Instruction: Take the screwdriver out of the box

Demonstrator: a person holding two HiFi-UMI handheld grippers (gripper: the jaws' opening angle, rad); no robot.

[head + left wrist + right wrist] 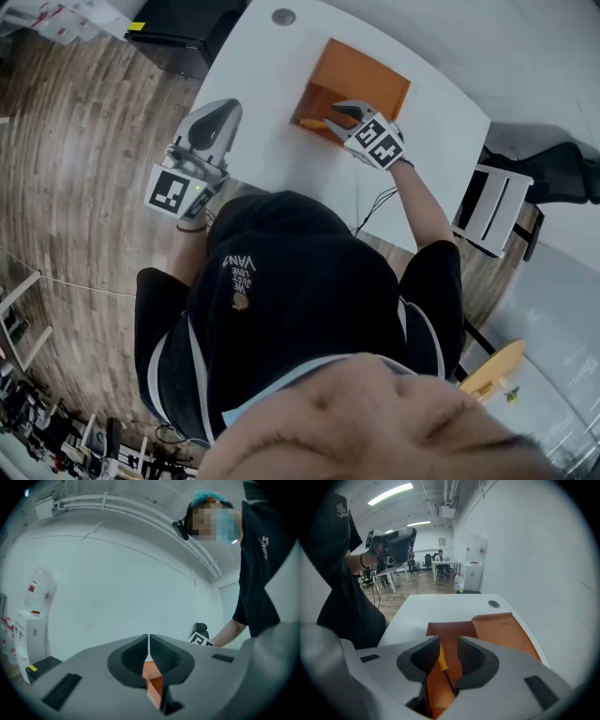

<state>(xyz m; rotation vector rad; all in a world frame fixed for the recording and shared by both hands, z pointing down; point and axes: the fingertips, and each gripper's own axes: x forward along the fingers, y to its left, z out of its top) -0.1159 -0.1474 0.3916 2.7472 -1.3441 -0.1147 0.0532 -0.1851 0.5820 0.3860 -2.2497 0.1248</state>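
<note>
An orange box [361, 75] stands open on the white table [262, 75], its lid [506, 630] folded back. Inside, by the box's near wall, lies a screwdriver [312, 124] with a yellow-orange handle [442, 662]. My right gripper [334, 114] points down into the box and is open. In the right gripper view [449, 651] the handle sits between the jaws, close to the left one, with neither pad pressing on it. My left gripper [223, 111] hovers level over the table's left edge, shut and empty [149, 646].
A round cable grommet [283, 16] is set in the table's far end. A black cabinet [178, 28] stands beyond the table's left corner and a chair [492, 211] at its right. A wall runs close behind the box.
</note>
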